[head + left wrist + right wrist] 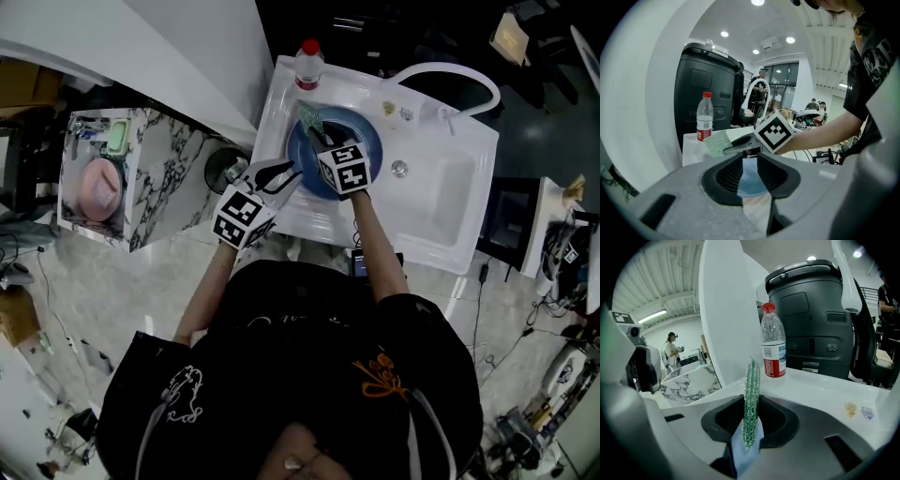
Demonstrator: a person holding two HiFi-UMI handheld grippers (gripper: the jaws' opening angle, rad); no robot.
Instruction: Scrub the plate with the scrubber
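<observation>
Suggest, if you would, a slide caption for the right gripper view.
Right gripper clamps the green scrubber edge-on, a red-capped water bottle standing behind it on the white sink's rim.

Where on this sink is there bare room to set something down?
The right basin is bare, between the plate and the sink's right rim. The left side is crowded: the scrubber, left hand-held gripper and right hand-held gripper meet at the plate, with the bottle behind.
</observation>
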